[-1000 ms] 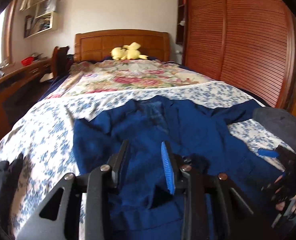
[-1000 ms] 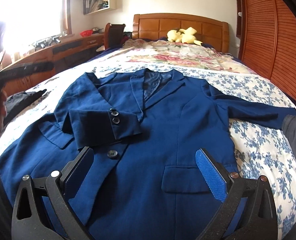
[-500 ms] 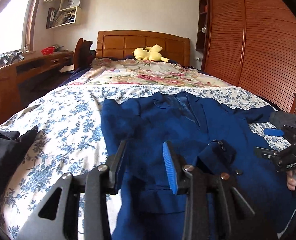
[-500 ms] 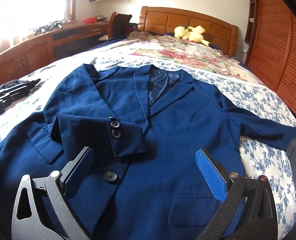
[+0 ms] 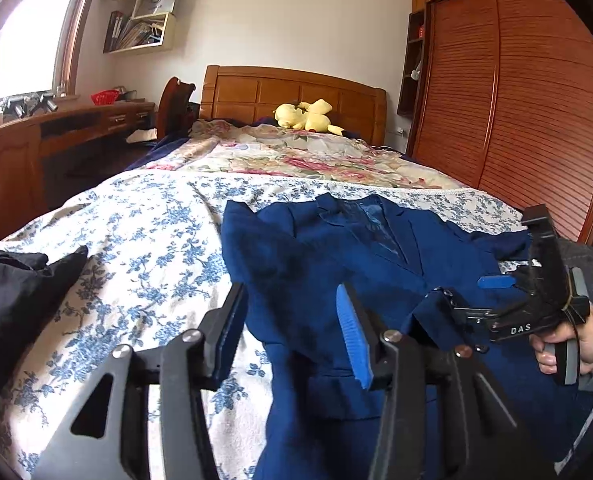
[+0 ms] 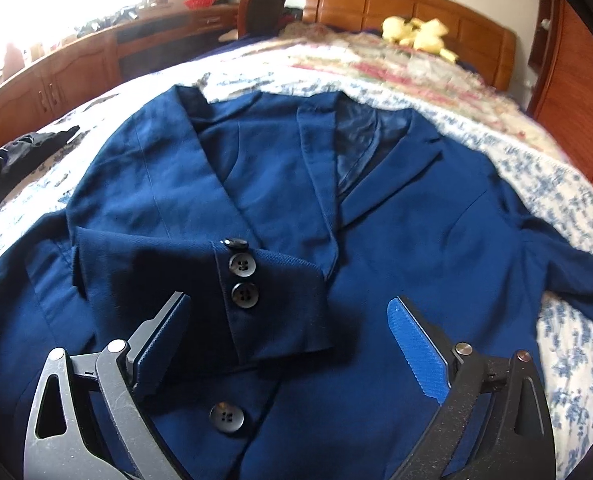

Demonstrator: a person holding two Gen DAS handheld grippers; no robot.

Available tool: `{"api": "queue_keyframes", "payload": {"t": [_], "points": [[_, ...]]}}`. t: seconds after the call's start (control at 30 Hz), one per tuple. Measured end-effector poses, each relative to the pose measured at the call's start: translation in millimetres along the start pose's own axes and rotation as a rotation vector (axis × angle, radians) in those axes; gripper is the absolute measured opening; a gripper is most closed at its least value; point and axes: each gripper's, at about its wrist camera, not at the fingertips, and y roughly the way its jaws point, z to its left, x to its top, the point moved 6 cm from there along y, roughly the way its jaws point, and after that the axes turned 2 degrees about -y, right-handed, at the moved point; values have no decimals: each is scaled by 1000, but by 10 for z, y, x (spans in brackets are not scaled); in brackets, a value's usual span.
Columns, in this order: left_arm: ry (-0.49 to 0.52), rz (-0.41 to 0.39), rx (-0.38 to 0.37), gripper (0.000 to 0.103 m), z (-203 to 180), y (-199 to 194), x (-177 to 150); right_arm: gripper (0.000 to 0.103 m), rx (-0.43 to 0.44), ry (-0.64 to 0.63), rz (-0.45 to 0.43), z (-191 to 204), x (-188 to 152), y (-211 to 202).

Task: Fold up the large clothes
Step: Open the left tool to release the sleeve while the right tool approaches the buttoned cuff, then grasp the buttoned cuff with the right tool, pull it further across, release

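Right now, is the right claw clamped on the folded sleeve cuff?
No, the right claw is wide open, hovering over the buttoned sleeve cuff, which lies loose across the front of the blue blazer.

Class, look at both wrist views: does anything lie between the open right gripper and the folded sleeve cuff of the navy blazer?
Nothing visible does. The right gripper hangs open directly over the buttoned sleeve cuff of the navy blue blazer; only air separates them.

Left hand-held gripper (image 5: 292, 320) open, hovering over blue jacket (image 5: 328, 264) on floral bed (image 5: 136, 240); right hand-held gripper (image 5: 492, 292) at the folded sleeve; yellow plush toy (image 5: 306, 116) by headboard.
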Motion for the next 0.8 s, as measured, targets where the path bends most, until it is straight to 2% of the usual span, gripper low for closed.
{"api": "queue_keyframes", "payload": {"t": [0.13, 0.23, 0.43, 0.5, 0.53, 0.6, 0.67, 0.8], "points": [[-10, -10, -11, 56, 31, -25, -1, 93, 49, -1, 52, 17, -50, 143], [-10, -9, -11, 57, 35, -26, -7, 85, 69, -15, 74, 60, -87, 179], [-2, -3, 9, 57, 11, -6, -32, 62, 92, -29, 87, 140, -157, 138], [5, -1, 22, 57, 5, 8, -45, 42, 74, -27, 74, 127, -168, 89], [6, 2, 18, 57, 1, 15, -50, 38, 64, -30, 66, 121, -173, 62], [7, 4, 18, 57, 0, 26, -54, 20, 70, -26, 40, 122, -193, -14], [9, 4, 21, 57, -2, 30, -56, 11, 91, -16, 22, 116, -194, -71], [19, 0, 30, 57, -15, 26, -55, 7, 128, -13, -68, 91, -105, -371]]}}
